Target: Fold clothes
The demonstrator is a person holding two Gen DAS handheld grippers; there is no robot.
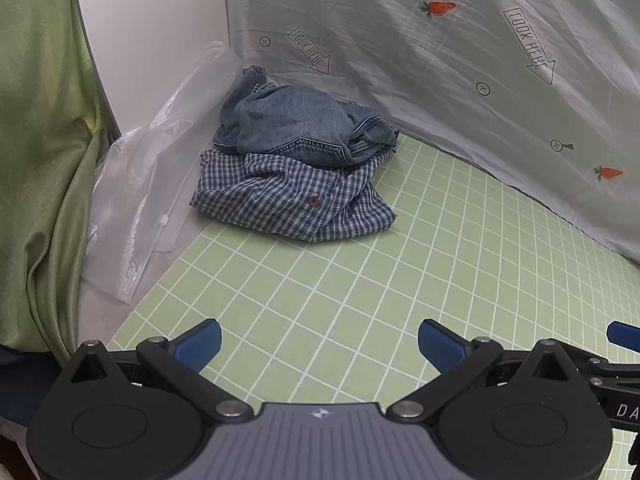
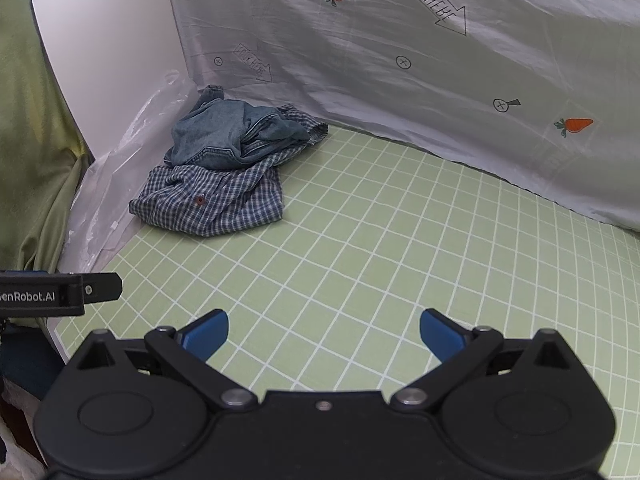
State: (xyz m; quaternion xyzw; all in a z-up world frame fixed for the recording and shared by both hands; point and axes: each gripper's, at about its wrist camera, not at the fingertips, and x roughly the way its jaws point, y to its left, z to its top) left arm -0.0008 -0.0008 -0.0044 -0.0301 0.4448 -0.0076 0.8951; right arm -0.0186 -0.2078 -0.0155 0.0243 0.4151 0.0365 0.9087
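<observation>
A crumpled blue denim garment (image 1: 292,124) lies on top of a rumpled blue-and-white checked shirt (image 1: 288,200) in the far left corner of the green grid mat (image 1: 360,280). The right wrist view shows the same pile, denim (image 2: 216,132) over checked shirt (image 2: 216,204). My left gripper (image 1: 319,346) is open above the mat's near side, well short of the pile, nothing between its blue fingertips. My right gripper (image 2: 324,336) is likewise open and empty, beside the left one. A blue tip of the right gripper (image 1: 622,336) shows at the left view's right edge.
A grey printed sheet (image 1: 440,60) with carrots and arrows hangs behind the mat. Clear plastic bags (image 1: 148,184) lie along the left side against a white panel (image 1: 152,32). Green cloth (image 1: 40,140) drapes at far left. The left gripper's body (image 2: 60,294) pokes in at the right view's left.
</observation>
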